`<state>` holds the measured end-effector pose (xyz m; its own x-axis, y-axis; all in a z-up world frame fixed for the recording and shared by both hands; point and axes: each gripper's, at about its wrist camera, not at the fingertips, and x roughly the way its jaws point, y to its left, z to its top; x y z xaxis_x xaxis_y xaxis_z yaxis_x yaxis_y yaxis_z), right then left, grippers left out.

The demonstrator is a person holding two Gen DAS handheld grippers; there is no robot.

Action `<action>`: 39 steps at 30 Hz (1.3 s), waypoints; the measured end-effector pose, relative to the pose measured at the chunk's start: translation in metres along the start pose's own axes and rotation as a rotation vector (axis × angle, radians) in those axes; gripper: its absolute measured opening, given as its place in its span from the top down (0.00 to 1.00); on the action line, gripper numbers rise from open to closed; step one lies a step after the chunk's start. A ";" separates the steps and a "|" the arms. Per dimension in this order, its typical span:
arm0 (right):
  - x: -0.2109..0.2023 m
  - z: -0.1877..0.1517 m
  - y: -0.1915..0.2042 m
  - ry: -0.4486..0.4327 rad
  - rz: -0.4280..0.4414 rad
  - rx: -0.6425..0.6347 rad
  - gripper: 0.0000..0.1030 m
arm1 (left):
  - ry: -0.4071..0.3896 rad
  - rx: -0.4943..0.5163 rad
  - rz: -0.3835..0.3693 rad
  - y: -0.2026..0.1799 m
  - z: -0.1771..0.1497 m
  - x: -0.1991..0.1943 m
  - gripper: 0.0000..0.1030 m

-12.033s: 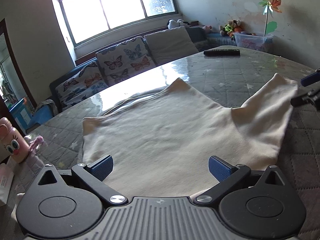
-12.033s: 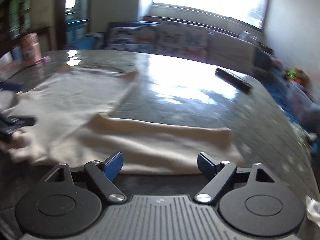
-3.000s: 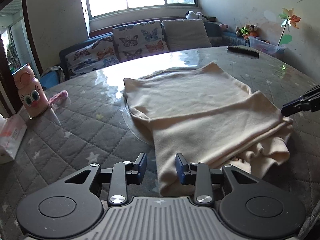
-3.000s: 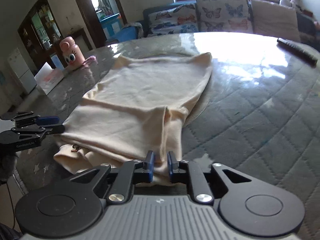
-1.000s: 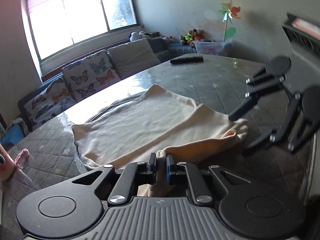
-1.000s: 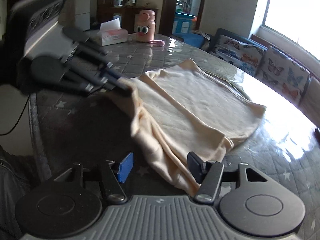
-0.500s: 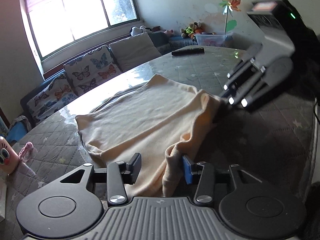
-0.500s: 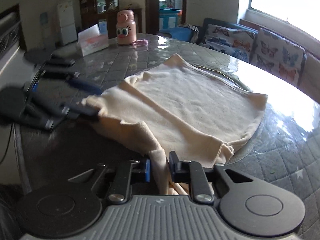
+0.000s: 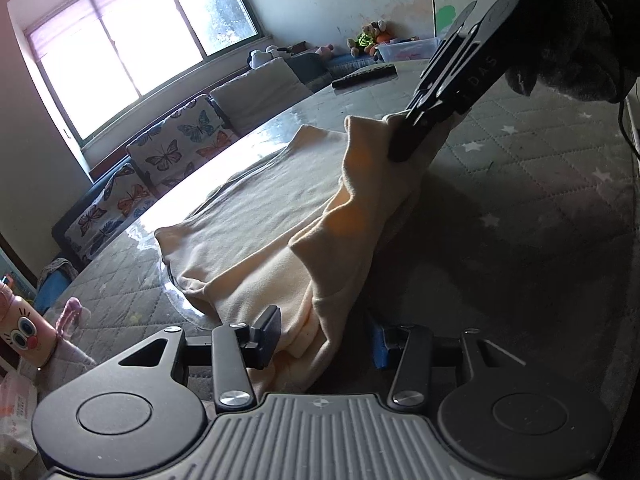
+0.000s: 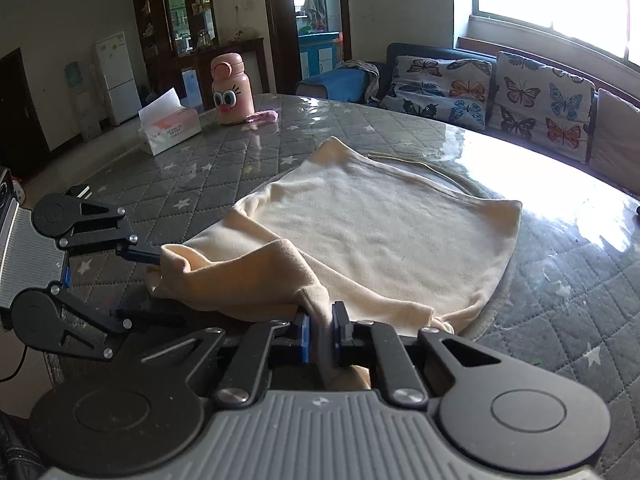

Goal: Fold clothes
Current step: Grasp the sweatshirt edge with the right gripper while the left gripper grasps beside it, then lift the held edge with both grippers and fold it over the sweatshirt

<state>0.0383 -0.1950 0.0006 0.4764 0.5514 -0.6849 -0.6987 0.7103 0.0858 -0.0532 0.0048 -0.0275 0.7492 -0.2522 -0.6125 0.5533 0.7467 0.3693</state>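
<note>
Right gripper (image 10: 320, 336) pinches the near hem of the cream knit garment (image 10: 384, 224) on the grey quilted table (image 10: 580, 320); left gripper (image 9: 326, 330) gapes around the other corner (ungripped). Lengthwise fold apparently done, crosswise fold pending.

A lived-in home living room: a sofa (image 10: 472, 76) with butterfly cushions (image 9: 188, 136) under a wide window (image 9: 132, 40) on the far side, soft toys (image 9: 368, 36) by the wall, a white fridge (image 10: 116, 76) and a glass cabinet (image 10: 184, 12) far left, and a tissue box (image 10: 168, 128) and a pink cartoon bottle (image 10: 231, 88) on the quilted table (image 10: 580, 312)
</note>
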 end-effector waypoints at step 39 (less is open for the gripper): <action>-0.031 0.025 -0.001 -0.074 0.004 0.077 0.94 | -0.049 -0.211 0.000 0.073 0.043 -0.018 0.90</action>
<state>0.0381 -0.2016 0.0397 0.5137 0.5827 -0.6297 -0.6586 0.7382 0.1459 -0.0105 0.0371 0.0400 0.7690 -0.2783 -0.5755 0.4688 0.8576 0.2117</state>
